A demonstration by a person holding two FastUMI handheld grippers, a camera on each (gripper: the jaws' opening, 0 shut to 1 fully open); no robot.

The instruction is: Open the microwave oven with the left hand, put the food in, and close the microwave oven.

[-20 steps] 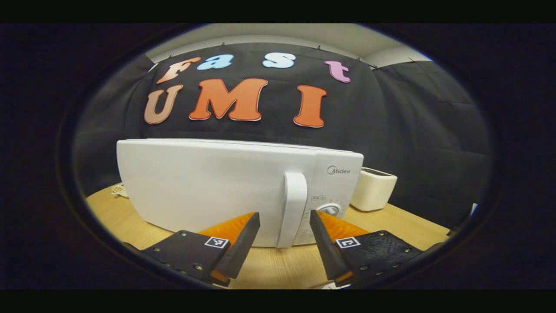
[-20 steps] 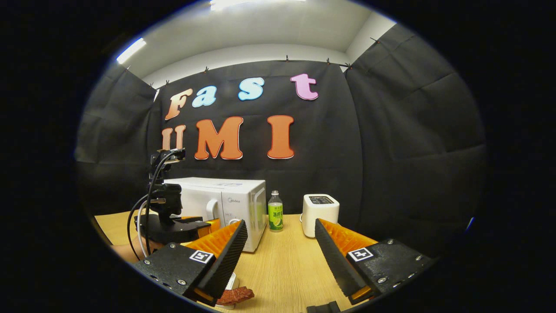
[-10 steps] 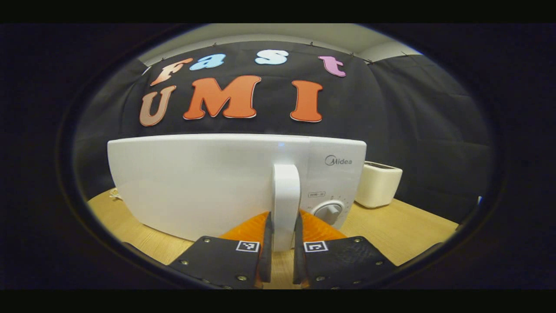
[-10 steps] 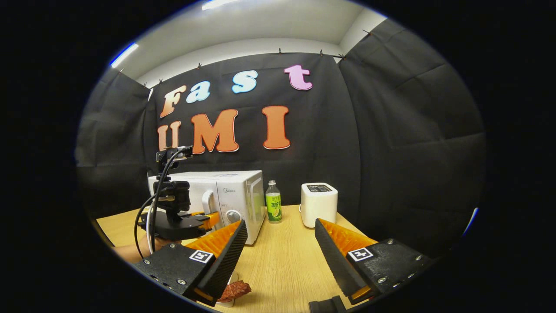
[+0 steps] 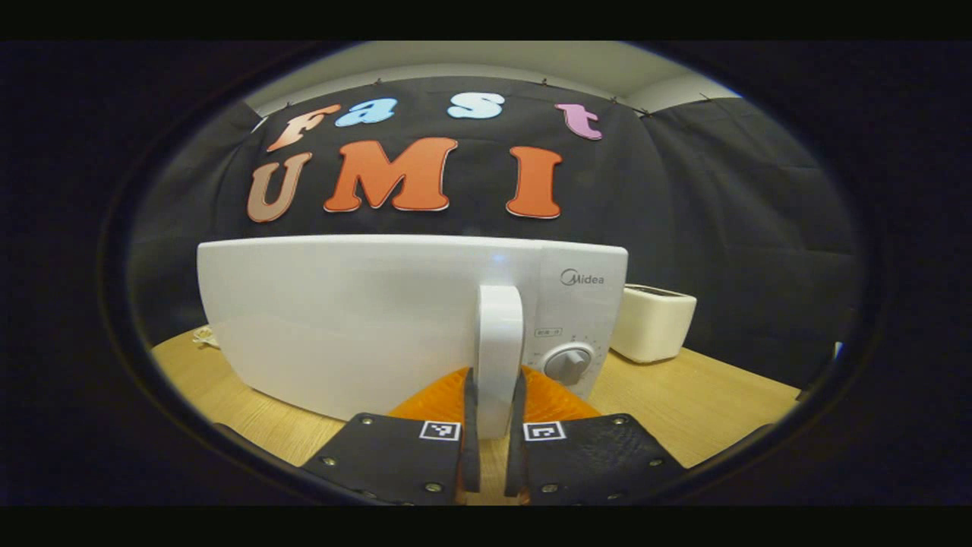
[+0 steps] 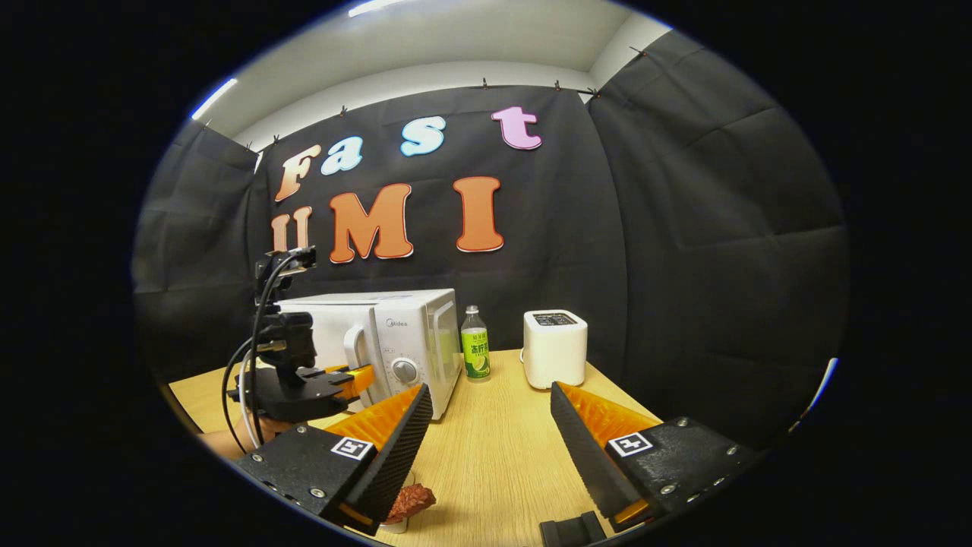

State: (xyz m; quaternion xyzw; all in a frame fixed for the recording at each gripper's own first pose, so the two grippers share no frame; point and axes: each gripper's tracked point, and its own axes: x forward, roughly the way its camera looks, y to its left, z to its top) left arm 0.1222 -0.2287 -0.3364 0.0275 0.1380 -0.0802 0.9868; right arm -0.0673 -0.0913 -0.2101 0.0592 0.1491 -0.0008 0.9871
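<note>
A white microwave oven [image 5: 364,319] stands on the wooden table, its door closed. My left gripper [image 5: 492,406] is shut on the upright white door handle [image 5: 499,334], one finger on each side. In the right gripper view the microwave oven [image 6: 395,342] sits at the back left, with the left gripper [image 6: 345,377] held at its handle [image 6: 355,357]. My right gripper [image 6: 490,414] hangs open over the table's near part, nothing between its fingers. A reddish-brown piece of food [image 6: 408,501] lies on a small white dish just below its left finger.
A white toaster [image 6: 555,348] and a green-labelled bottle [image 6: 476,354] stand right of the microwave oven near the back wall. The toaster [image 5: 653,323] also shows in the left gripper view. The wooden table [image 6: 493,456] runs forward between the right gripper's fingers.
My left gripper closed from wide open onto the door handle and has stayed clamped there. The right gripper view has tilted down a little; its fingers stay open.
</note>
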